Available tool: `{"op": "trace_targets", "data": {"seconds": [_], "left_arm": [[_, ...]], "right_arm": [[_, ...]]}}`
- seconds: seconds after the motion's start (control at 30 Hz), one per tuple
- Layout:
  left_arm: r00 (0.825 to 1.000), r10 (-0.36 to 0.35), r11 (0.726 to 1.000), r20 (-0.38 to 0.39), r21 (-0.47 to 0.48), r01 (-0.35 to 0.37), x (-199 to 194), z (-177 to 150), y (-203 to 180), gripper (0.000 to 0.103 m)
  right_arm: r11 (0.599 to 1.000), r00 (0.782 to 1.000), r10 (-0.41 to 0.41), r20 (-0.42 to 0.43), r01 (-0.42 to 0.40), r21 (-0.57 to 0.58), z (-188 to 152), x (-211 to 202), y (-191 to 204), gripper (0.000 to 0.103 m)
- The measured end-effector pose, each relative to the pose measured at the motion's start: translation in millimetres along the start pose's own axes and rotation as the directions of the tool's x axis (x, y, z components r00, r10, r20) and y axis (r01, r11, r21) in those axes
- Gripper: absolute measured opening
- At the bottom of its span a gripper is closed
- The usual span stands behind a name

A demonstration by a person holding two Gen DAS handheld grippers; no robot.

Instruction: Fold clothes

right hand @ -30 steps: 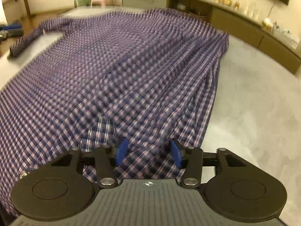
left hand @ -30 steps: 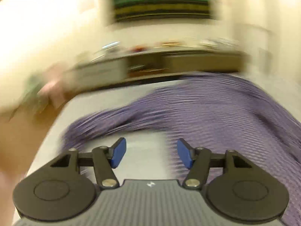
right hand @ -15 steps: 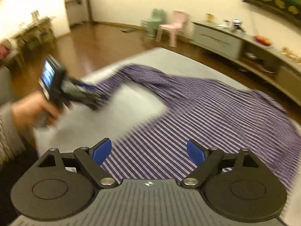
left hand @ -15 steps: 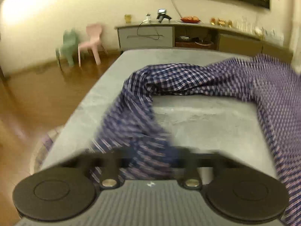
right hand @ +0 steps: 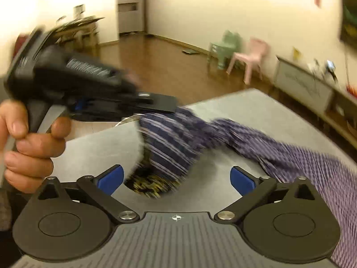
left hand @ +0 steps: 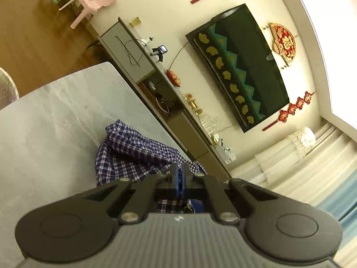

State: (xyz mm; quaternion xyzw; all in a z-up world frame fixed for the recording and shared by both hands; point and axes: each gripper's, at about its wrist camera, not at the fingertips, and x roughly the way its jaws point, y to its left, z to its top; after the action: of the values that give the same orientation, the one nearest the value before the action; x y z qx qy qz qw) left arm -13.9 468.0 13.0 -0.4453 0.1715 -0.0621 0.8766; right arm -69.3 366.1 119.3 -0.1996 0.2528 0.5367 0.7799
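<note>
A purple and white checked shirt [right hand: 301,156] lies on a grey table [right hand: 223,196]. My left gripper [left hand: 179,178] is shut on the shirt's sleeve [left hand: 133,154] and holds it lifted above the table [left hand: 49,134]. In the right wrist view the left gripper [right hand: 156,102] is seen at upper left, held by a hand, with the sleeve [right hand: 169,143] hanging blurred from its jaws. My right gripper [right hand: 176,178] is open and empty, low over the table, just in front of the hanging sleeve.
A long low cabinet [left hand: 169,102] with small items runs along the wall past the table's far edge. A pink chair [right hand: 252,60] and a green chair [right hand: 225,47] stand on the wooden floor. A dark wall panel [left hand: 238,67] hangs above the cabinet.
My left gripper has shut on the sleeve, lifted it and tilted over. My right gripper has opened wide, left the shirt body and turned towards the left gripper.
</note>
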Motion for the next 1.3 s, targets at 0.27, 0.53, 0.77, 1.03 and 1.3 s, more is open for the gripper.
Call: {"op": "trace_targets", "data": {"seconds": [0.27, 0.53, 0.77, 1.03, 1.3], "left_arm": [[0.992, -0.104, 0.986, 0.067, 0.137, 0.094, -17, -7, -23, 0.038], [0.996, -0.01, 0.984, -0.089, 0.175, 0.026, 17, -31, -43, 0.039], [0.966, 0.097, 0.975, -0.241, 0.217, -0.044, 69, -75, -53, 0.05], [0.944, 0.181, 0.959, -0.276, 0.261, -0.108, 84, -89, -45, 0.051], [0.938, 0.195, 0.948, -0.287, 0.299, -0.105, 82, -92, -49, 0.053]], "right_arm": [[0.919, 0.995, -0.053, 0.089, 0.014, 0.394, -16, -26, -54, 0.003], [0.181, 0.966, -0.114, 0.233, -0.21, 0.961, -207, -181, -149, 0.004], [0.117, 0.981, -0.049, 0.185, -0.178, 0.977, -247, -182, -112, 0.005], [0.594, 0.976, -0.219, -0.021, 0.15, 0.79, -204, -196, -86, 0.057], [0.703, 0.988, -0.154, -0.027, 0.129, 0.7, -187, -172, -93, 0.042]]}}
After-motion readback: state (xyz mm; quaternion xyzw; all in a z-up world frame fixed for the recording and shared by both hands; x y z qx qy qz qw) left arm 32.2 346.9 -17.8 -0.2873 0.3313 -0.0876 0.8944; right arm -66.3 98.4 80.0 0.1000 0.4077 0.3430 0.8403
